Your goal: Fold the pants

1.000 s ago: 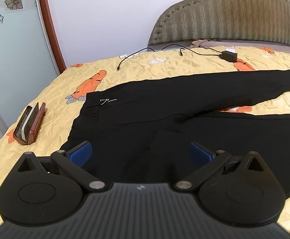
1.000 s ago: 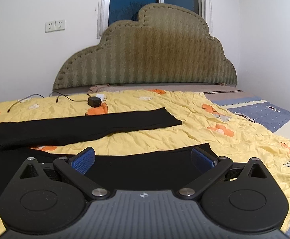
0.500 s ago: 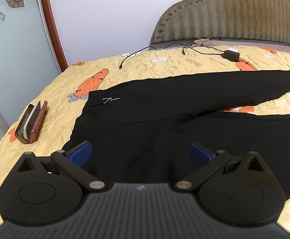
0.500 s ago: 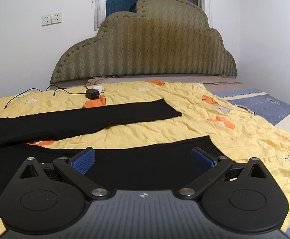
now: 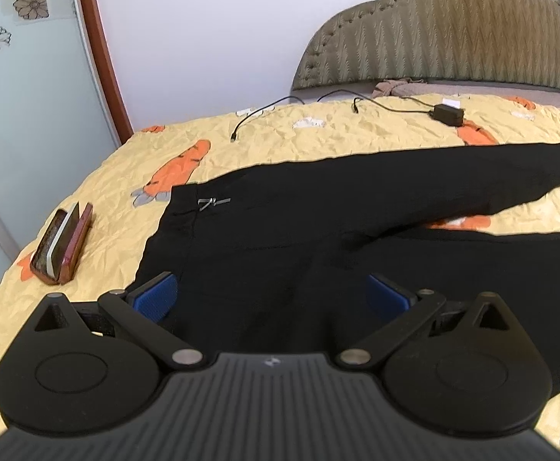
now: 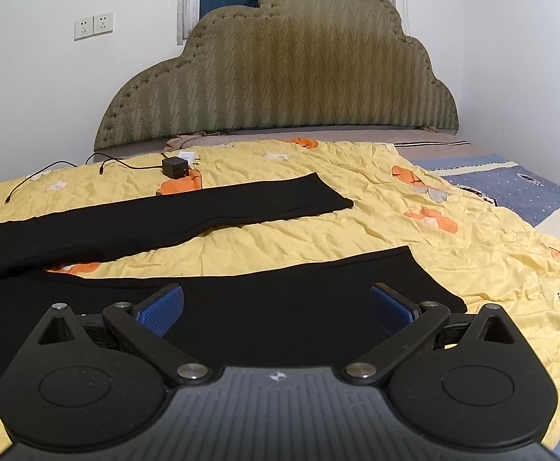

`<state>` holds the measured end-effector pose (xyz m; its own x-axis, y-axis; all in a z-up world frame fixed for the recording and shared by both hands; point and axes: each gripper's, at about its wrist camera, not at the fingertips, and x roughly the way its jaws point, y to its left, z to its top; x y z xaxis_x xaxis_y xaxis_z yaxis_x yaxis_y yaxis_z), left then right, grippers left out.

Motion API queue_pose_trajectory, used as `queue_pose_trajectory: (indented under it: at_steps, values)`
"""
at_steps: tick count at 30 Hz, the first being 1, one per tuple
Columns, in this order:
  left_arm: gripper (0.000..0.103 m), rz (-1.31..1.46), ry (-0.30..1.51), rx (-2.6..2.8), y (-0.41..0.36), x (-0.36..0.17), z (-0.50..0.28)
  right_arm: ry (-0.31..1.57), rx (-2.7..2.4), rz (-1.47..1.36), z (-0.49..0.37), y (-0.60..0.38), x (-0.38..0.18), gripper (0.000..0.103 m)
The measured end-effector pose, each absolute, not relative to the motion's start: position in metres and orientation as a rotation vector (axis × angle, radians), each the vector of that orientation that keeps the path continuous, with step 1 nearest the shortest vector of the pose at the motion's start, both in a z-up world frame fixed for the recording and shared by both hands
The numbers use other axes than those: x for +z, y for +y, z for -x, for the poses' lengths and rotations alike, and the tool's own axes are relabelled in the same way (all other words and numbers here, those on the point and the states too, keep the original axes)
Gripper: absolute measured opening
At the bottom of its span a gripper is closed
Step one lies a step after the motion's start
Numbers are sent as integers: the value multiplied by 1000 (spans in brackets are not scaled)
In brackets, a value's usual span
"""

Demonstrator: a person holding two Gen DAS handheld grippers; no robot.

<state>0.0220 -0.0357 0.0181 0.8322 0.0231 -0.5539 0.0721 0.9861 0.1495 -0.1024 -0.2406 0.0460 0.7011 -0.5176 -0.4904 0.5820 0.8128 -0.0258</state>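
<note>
Presently, one bed with a yellow carrot-print bedspread [image 6: 414, 230], filling both views.

Black pants [image 5: 318, 230], unfolded, flat on the bedspread. Long axis runs across the frame: waistband at centre left of the left wrist view, hems at centre right of the right wrist view. Legs splayed in a narrow V, the far leg [image 6: 203, 207] and the near leg [image 6: 299, 292] well apart at the hems.

Left gripper [image 5: 272, 296], fingers spread wide, nothing held, over the hip area. Right gripper [image 6: 276, 303], likewise spread and empty, over the near leg by its hem.

Change over the last second: both views sit closer and lower to the cloth. Judged: approach to a first pinch; no fold made yet.

Phone in a brown case [image 5: 62, 246], lower left. Charger with cable [image 5: 449, 113], upper right.
</note>
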Motion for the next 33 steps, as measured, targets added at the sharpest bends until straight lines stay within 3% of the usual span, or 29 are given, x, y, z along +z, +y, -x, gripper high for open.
queue_pose_trajectory:
  at_steps: [18, 23, 29, 33]
  values:
    - [103, -135, 516, 117, 15, 73, -61, 421, -606, -75, 86, -253, 93, 103]
    - [98, -104, 481, 160, 44, 110, -71, 332, -628, -62, 80, -268, 140, 103]
    - [98, -86, 458, 102, 57, 157, -36, 197, -619, 42, 95, -255, 212, 103]
    - [101, -219, 386, 108, 49, 171, 10, 152, -555, 78, 119, -226, 233, 103]
